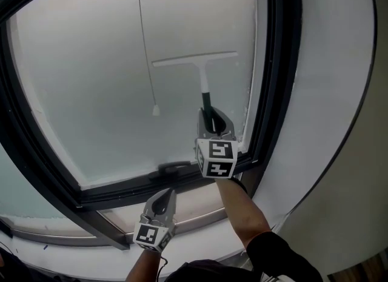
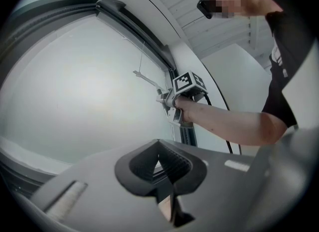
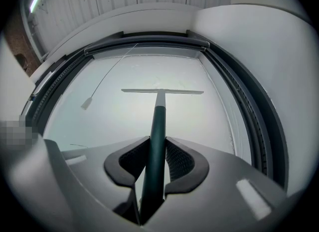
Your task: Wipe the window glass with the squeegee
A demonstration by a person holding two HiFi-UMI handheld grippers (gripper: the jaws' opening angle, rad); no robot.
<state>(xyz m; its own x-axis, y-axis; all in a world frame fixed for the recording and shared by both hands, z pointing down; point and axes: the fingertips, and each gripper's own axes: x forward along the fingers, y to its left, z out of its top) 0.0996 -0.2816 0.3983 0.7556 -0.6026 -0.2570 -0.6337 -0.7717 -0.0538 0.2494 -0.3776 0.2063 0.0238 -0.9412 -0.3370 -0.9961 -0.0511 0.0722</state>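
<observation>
The squeegee (image 1: 197, 63) has a white blade and neck and a dark green handle (image 3: 157, 141). Its blade (image 3: 162, 92) lies flat against the frosted window glass (image 1: 91, 80), on the right half of the pane. My right gripper (image 1: 212, 123) is shut on the handle from below, jaws pressed on both sides of it. My left gripper (image 1: 161, 203) hangs lower, by the sill, with its jaws together and nothing between them. In the left gripper view the right gripper (image 2: 172, 99) and the squeegee (image 2: 145, 79) show against the glass.
A thin pull cord (image 1: 145, 44) with a small white end piece (image 1: 156, 110) hangs in front of the glass left of the squeegee. A dark window frame (image 1: 276, 68) borders the pane, with a handle (image 1: 173, 167) on its bottom rail. A white wall (image 1: 327, 93) stands to the right.
</observation>
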